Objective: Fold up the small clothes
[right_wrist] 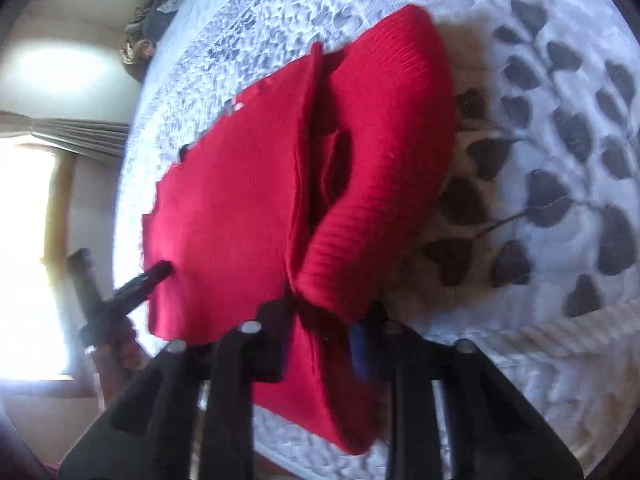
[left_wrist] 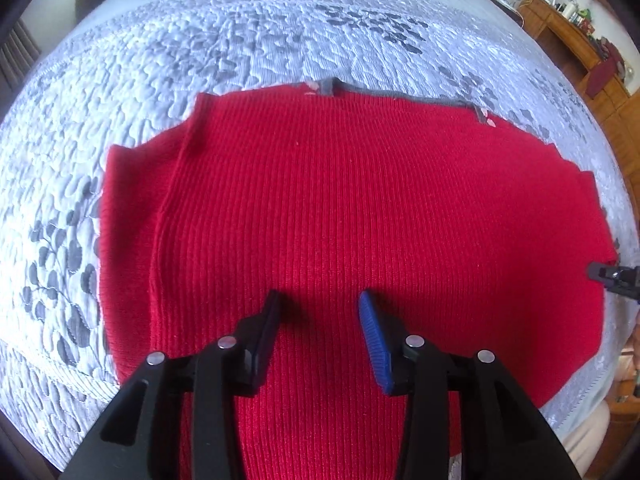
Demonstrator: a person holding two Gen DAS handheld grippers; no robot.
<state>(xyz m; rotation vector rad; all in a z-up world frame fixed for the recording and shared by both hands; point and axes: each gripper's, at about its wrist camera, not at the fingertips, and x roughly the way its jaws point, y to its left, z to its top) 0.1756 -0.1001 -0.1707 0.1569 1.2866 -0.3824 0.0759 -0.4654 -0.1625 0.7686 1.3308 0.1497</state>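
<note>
A red ribbed knit garment lies spread on a light blue quilted bedspread, its grey-trimmed edge at the far side. My left gripper hovers over the garment's near middle, open, with nothing pinched between its pads. In the right wrist view the garment is doubled up along its right side into a raised fold. My right gripper is shut on the bunched near end of that fold. The right gripper's tip shows at the garment's right edge, and the left gripper shows at its left edge.
The bedspread carries grey leaf prints around the garment. A wooden shelf unit with small items stands past the bed's far right. A heap of other clothes lies at the far end of the bed. A bright window and curtain are beside the bed.
</note>
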